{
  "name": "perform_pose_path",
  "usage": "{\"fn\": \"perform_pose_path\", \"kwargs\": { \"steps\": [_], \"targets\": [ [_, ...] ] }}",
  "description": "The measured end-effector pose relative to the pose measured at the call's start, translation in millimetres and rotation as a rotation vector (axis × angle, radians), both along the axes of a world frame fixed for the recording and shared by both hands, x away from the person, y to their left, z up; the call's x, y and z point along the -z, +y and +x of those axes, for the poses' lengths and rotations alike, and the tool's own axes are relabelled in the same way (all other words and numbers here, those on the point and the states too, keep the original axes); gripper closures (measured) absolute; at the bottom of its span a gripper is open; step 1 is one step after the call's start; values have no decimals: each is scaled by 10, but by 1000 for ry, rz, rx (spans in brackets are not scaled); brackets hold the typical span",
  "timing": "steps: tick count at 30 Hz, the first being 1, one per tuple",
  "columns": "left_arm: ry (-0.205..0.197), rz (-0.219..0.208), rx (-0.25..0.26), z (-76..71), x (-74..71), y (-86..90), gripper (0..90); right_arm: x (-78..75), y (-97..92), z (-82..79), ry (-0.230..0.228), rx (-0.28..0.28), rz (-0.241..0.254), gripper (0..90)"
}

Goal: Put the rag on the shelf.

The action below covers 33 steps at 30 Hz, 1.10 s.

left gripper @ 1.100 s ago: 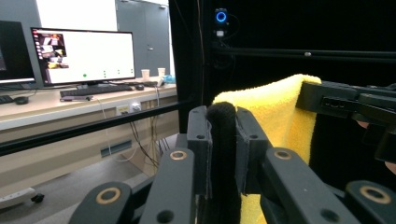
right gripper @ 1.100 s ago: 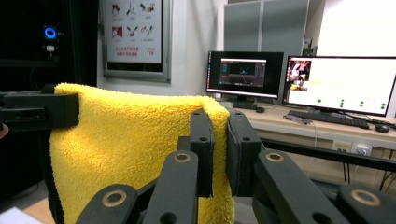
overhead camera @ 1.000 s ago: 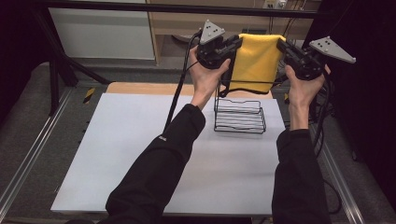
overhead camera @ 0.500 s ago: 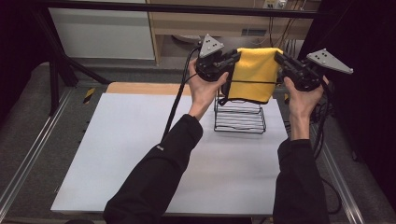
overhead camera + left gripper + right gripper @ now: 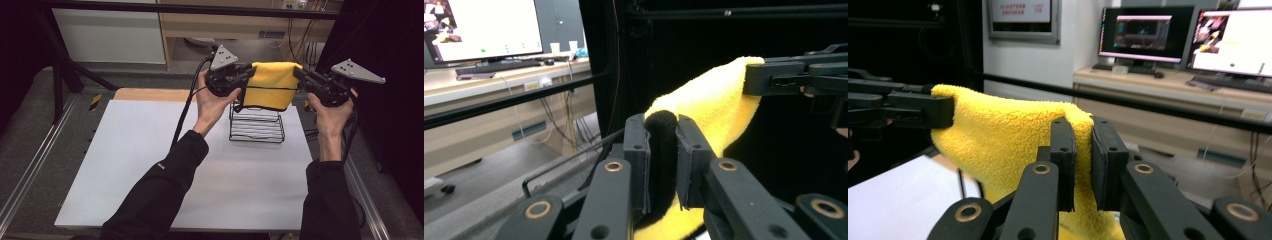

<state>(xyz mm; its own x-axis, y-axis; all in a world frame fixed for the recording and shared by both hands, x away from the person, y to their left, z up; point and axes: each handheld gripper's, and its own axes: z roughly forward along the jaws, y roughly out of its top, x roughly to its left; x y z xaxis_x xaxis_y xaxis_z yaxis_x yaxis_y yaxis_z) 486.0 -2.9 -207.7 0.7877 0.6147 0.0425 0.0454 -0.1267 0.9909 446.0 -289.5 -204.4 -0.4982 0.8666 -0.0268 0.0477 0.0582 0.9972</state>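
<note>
A yellow towel (image 5: 271, 84) hangs stretched in the air between my two grippers, above a black wire rack (image 5: 257, 125) on the white table. My left gripper (image 5: 250, 71) is shut on the towel's left top corner. My right gripper (image 5: 297, 73) is shut on its right top corner. In the left gripper view the jaws pinch a dark-looking fold of the towel (image 5: 704, 107), and the right gripper (image 5: 754, 77) holds the far end. In the right gripper view the jaws pinch the yellow towel (image 5: 998, 140), with the left gripper (image 5: 945, 112) at the far corner.
The white table mat (image 5: 150, 165) lies open left of and in front of the rack. A black frame bar (image 5: 200, 7) crosses behind the table. Desks with monitors (image 5: 1143, 32) stand beyond it. Metal rails run along both table sides.
Both grippers have lifted the towel higher and pulled it a little wider apart above the rack. Their hold on the corners is unchanged.
</note>
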Motion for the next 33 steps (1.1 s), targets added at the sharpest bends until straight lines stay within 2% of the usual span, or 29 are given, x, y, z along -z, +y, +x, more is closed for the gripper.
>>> {"fn": "perform_pose_path", "kwargs": {
  "steps": [8, 16, 22, 25, 28, 31, 33],
  "targets": [
    [19, 48, 16, -91, 139, -5, 770, 119, -23, -80, 45, -29, -18, 819],
    [50, 57, 39, -201, 264, -4, 756, 230, -71, -109, 84, -56, -39, 818],
    [79, 122, 57, -236, 339, -2, 731, 330, -76, -102, 134, -80, -82, 819],
    [97, 132, 67, -235, 305, 35, 713, 369, -81, -107, 130, -94, -87, 821],
    [105, 134, 67, -244, 196, 84, 683, 396, -85, -105, 129, -100, -96, 822],
    [98, 97, 58, -253, 39, 144, 667, 421, -95, -109, 132, -101, -105, 821],
    [96, 78, 32, -238, -53, 160, 678, 439, -100, -111, 129, -105, -106, 820]
  ]
}}
